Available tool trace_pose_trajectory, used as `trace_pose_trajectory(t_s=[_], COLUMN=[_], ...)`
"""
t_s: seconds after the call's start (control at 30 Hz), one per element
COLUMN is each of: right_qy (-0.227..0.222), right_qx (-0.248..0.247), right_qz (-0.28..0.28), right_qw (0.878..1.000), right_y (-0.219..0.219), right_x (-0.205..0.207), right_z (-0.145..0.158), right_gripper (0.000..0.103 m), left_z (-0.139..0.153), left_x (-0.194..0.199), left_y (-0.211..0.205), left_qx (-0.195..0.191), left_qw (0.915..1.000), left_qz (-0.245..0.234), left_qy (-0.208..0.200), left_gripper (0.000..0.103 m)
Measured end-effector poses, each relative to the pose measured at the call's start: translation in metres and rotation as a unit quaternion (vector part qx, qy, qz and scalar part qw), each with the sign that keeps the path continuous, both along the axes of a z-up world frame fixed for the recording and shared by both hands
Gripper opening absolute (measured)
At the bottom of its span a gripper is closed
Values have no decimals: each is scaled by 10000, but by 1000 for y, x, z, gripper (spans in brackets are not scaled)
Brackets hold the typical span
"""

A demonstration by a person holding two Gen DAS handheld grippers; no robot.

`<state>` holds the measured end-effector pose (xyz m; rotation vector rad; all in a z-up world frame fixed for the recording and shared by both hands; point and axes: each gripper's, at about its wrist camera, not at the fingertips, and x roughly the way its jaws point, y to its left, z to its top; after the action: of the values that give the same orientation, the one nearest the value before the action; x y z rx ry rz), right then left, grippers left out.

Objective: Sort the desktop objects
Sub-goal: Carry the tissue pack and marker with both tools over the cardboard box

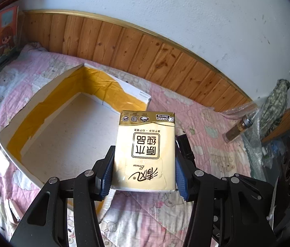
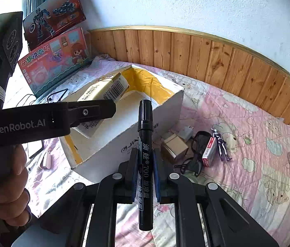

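Tissue pack [image 1: 145, 150] in left claw [image 1: 142, 170]

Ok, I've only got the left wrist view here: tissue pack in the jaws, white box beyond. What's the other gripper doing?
Observer: The right gripper is shut on a black marker, cap pointing away from the camera.
Operator: Anything left to sort that I can't see?
Observer: Yes, right of the white box: a small cardboard box, dark glasses, a red-and-white packet and a toy figure.
Operator: And my tissue pack?
Observer: The tissue pack hangs tilted above the box opening.
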<state>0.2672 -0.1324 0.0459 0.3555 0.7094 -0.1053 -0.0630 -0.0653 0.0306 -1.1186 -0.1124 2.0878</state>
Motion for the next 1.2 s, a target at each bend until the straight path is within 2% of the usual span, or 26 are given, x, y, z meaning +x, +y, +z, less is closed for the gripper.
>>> trace_pose_trajectory(t_s=[0.6,1.2], right_qy=[17,354], right_qx=[-196,254], right_qz=[427,686], right_qw=[9989,9967], right_y=[24,14], right_x=[78,156], right_z=[28,14], right_gripper=[14,14], left_z=[-15,-49], left_x=[-72,-117], left_y=[-46,-44], left_qx=[189,-168], left_qw=[9971,9941], left_qz=[453,403], left_qy=[-577,-991], left_gripper=[53,53])
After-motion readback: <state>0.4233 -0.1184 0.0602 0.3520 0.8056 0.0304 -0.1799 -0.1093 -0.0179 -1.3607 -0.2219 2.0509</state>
